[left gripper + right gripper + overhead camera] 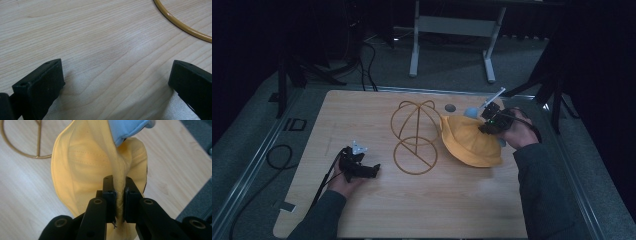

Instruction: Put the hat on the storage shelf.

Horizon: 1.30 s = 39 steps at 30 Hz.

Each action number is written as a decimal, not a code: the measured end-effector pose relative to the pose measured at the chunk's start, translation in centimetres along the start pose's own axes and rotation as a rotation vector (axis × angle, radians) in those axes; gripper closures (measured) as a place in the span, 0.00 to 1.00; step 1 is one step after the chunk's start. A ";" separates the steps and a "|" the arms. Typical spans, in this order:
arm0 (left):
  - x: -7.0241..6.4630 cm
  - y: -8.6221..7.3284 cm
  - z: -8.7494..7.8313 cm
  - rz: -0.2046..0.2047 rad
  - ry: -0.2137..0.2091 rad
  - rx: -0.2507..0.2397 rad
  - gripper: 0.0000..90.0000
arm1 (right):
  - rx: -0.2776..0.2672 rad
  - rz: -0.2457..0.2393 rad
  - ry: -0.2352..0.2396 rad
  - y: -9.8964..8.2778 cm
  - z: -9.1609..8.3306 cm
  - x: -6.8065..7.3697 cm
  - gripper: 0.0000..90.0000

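Up close, right gripper [119,195] jaws pinch the yellow hat [82,162]; left gripper [116,82] jaws gape over bare table [95,37].

table [377,210] lying pale wood, bare near edge | grey frame legs [414,45] standing beyond it | black cables [277,155] trailing on floor at left

The high view looks forward and down from above the person's side of the counter [377,215], far enough back to take in the whole top and the wire stand [414,137] near its middle. The left gripper view sits very close above the wood, facing along its left tool [116,80], and shares with the high view an arc of the wire stand's base ring. The right gripper view looks steeply down along the right tool [119,195], close on the yellow hat [82,162] beside the wire stand, which the high view shares.
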<state>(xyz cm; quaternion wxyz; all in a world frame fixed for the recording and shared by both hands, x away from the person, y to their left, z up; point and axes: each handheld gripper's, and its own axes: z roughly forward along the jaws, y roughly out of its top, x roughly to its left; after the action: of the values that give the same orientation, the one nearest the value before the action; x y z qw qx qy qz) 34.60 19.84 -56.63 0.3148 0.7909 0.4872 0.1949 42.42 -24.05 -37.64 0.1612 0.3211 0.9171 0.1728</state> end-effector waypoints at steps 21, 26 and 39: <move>0.0 0.0 0.0 0.000 0.000 0.000 0.00 | -0.113 0.026 -0.021 -1.0 -3.0 -1.3 0.93; 0.0 0.0 0.0 0.000 -0.001 0.002 0.00 | -0.132 0.023 -0.024 -0.9 -3.8 -1.4 0.93; 0.0 0.0 0.0 0.000 -0.001 0.002 0.00 | -0.171 -0.002 -0.016 -0.4 -5.1 -1.3 0.93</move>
<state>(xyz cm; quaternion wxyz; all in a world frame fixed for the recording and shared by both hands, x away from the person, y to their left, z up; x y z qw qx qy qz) 34.60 19.85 -56.62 0.3143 0.7913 0.4873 0.1941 41.10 -26.24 -33.02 0.1956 0.3068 0.8979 0.2479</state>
